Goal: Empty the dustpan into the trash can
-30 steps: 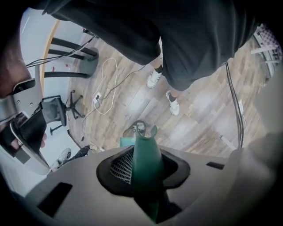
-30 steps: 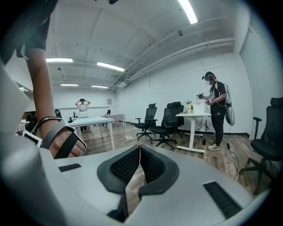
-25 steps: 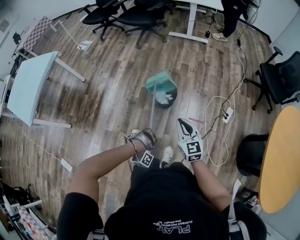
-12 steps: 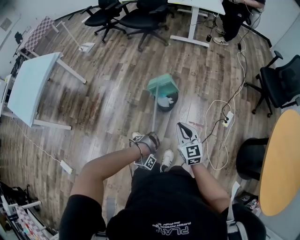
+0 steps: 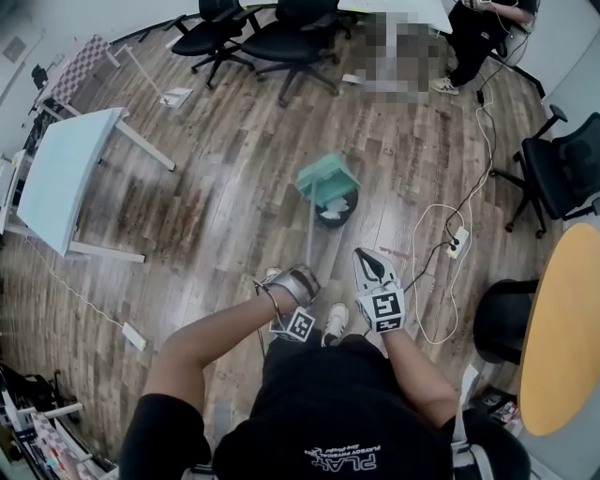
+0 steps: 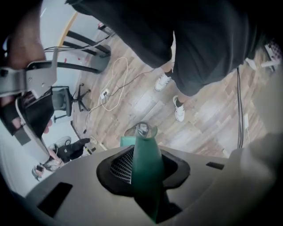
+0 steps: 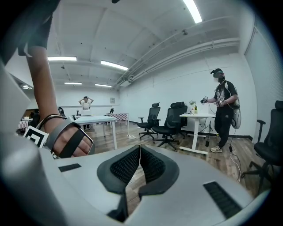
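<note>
In the head view the green dustpan (image 5: 326,178) hangs tilted over the round black trash can (image 5: 334,211), which holds white scraps. Its thin pole (image 5: 310,230) runs back to my left gripper (image 5: 302,275), which is shut on the green handle. The left gripper view shows that handle (image 6: 146,170) clamped between the pads, with the dustpan (image 6: 128,141) and can far below. My right gripper (image 5: 373,266) hovers beside the left, to its right. It is shut and empty, as the right gripper view (image 7: 139,152) confirms.
A white cable and power strip (image 5: 457,231) lie on the wood floor right of the can. A white table (image 5: 56,173) stands at left, office chairs (image 5: 281,28) at the back, a black chair (image 5: 562,159) and a round wooden table (image 5: 562,319) at right. A person (image 5: 473,37) stands far back.
The dustpan has rolled slightly over the trash can. The left gripper keeps its hold on the handle; the right gripper has stayed where it was.
</note>
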A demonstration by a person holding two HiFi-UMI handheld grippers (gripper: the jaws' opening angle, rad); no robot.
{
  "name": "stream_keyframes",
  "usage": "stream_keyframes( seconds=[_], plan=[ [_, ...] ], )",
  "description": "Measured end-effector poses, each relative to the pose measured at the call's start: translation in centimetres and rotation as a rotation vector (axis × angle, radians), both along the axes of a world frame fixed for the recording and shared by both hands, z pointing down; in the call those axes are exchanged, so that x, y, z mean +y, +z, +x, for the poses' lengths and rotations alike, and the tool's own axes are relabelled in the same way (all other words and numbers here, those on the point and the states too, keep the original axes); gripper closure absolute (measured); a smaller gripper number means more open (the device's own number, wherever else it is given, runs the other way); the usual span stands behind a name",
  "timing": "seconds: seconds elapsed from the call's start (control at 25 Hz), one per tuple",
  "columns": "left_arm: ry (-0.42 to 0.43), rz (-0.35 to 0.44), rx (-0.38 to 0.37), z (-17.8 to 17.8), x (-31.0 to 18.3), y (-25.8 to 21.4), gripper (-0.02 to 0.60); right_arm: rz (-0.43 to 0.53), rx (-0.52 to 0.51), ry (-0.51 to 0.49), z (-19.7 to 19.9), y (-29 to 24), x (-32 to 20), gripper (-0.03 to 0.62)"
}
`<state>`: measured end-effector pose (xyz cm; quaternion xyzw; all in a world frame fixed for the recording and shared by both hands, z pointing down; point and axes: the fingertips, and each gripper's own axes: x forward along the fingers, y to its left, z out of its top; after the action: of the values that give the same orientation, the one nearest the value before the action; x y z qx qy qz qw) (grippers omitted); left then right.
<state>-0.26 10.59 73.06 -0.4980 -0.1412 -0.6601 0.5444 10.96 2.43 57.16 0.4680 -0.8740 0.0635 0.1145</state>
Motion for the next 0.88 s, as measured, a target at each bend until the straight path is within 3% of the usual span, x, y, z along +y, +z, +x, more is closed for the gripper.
stream_keyframes(
  seconds=[0.2,0.4,0.68,0.88],
  plan=[
    [-0.155,-0.04,0.207,1.1,-1.6,-2.6,0.477,0.008,0.0,0.012,0.4,-0.4,-0.6,0.569],
    [-0.389,-0.061,0.434,1.7,-4.3,-5.4,0.479,-0.002,0.0,0.034,1.5,-0.2,-1.0,0.569],
    [-0.694,-0.1,0.73,0.5,-7.8,-8.7,0.482,-0.026,0.001,0.033,1.9,0.7,-1.3,0.569],
    [-0.86,-0.102,0.903,-0.8,-10.3,-11.1,0.482,-0.02,-0.003,0.013,1.1,0.2,-2.2,0.569]
  ],
)
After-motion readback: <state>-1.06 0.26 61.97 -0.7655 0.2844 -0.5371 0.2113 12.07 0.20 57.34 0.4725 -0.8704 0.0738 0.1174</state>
